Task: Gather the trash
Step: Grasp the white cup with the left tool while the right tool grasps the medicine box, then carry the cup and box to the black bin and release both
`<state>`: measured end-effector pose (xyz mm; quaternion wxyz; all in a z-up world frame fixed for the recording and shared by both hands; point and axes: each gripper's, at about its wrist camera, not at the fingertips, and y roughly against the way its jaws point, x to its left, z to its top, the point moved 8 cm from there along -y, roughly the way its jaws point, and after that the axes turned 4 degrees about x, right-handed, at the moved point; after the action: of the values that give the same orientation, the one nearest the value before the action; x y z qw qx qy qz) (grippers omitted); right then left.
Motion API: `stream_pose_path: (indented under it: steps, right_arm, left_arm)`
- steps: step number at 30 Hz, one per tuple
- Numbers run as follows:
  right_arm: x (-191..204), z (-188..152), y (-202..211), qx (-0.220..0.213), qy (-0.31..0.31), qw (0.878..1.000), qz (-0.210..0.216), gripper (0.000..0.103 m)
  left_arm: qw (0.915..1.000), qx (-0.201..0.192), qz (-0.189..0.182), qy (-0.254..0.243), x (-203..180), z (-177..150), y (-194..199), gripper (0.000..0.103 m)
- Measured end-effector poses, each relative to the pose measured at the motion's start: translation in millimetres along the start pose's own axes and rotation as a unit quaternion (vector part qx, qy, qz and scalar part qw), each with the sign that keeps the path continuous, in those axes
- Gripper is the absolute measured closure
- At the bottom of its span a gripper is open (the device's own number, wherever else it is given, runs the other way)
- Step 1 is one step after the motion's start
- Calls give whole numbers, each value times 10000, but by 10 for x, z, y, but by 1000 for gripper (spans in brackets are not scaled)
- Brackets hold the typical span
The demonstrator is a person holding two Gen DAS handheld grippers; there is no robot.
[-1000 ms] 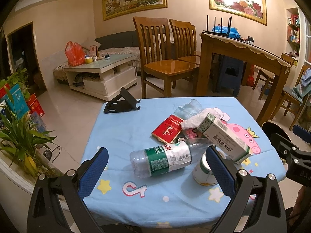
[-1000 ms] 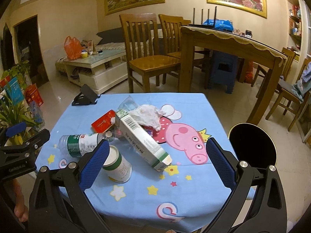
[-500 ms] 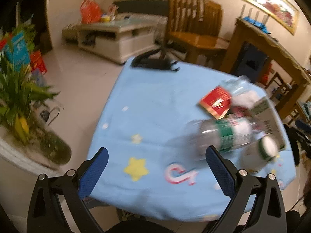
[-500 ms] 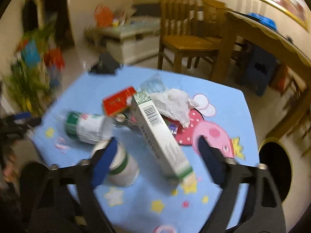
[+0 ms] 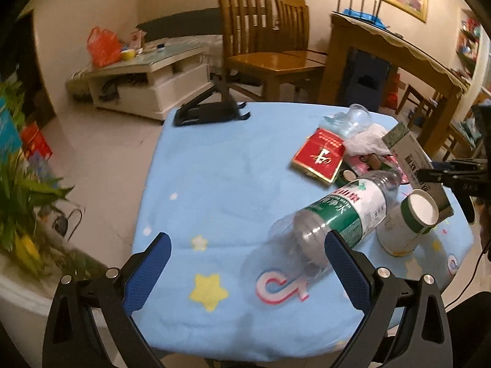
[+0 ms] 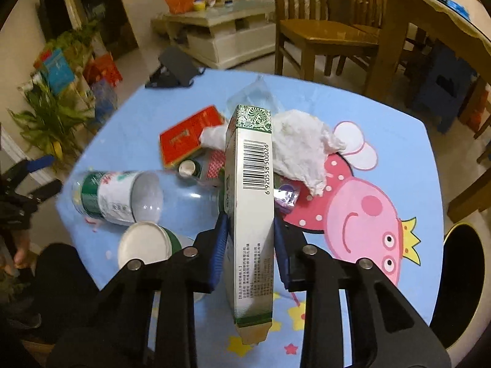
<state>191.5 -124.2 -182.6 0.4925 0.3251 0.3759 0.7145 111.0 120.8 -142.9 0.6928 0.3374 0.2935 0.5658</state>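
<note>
In the left wrist view, the left gripper (image 5: pixel 245 268) is hovering low over the near edge of the small table with the light blue cartoon cloth (image 5: pixel 221 184). Its blue pads are standing wide apart and nothing is between them. The clear plastic bottle with a green and white label (image 5: pixel 334 217) is lying on its side just ahead, with its base near the right pad. I judge this hand is preparing to take the bottle; for that it needs to shift toward the right so both pads are around the body. A white paper cup with a green band (image 5: pixel 408 224) is standing just beside the bottle and may be knocked.

In the right wrist view, the right gripper (image 6: pixel 248 242) is closing on the long white and green cardboard box with a barcode (image 6: pixel 251 214), and the pads are pressing its two sides. The box is resting tilted on the pile. The next move calls for lifting it clear toward the dark round bin (image 6: pixel 460 282) at the table's right. A crumpled white tissue (image 6: pixel 303 150) is leaning against the box, and a flat red pack (image 6: pixel 184 138) is lying beside it.
</note>
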Motion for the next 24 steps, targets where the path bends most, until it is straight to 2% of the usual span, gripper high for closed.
stream_pose_path:
  steps: [4,8,10,12,14,16,17,18,19,20,21,24]
  right_arm:
    - [-172,-18,392,-431,-435,9976,309,74]
    - [-442,-134,724,-860,-974,9900,544,75]
    - [-590,-271,847,-1061,-1249,9846,606,75]
    - [-704,-381,919,-1161,-1433,9805,673,75]
    - [-831,-524,983,-1254,-1637,9755,765,75]
    - [-932,-649,1022,-1305,-1759,9720,849,75]
    - [-963,-689,1036,-1327,-1785,9711,865,75]
    - [-995,-725,1045,-1350,-1805,9703,880,75]
    - [-1037,-765,1062,-1399,-1835,9688,905,74]
    - [-1065,-794,1078,-1442,-1857,9675,930,74]
    - [-1103,-818,1105,-1507,-1890,9653,986,74]
    - [-1190,-884,1120,-1639,-1951,9613,1046,74]
  left_arm:
    - [9994,-147,-217,-210,-209,80,68,6]
    - [9923,-402,-702,-942,-844,126,221,6]
    - [9833,-514,-1065,-1383,-1308,114,262,6]
    - [9722,-556,-1271,-1884,-1731,81,199,6]
    - [9653,-531,-1316,-2190,-1985,64,70,6]
    - [9592,-321,-1489,-2383,-2198,66,-152,6]
    - [9594,-253,-1454,-2403,-2240,67,-224,7]
    - [9588,-165,-1375,-2479,-2299,70,-326,16]
    - [9578,-153,-1332,-2543,-2331,39,-348,33]
    - [9580,-148,-1195,-2602,-2338,26,-396,45]
    - [9591,-133,-1080,-2613,-2335,25,-437,49]
    - [9638,-32,-1412,-2262,-2287,68,-447,50]
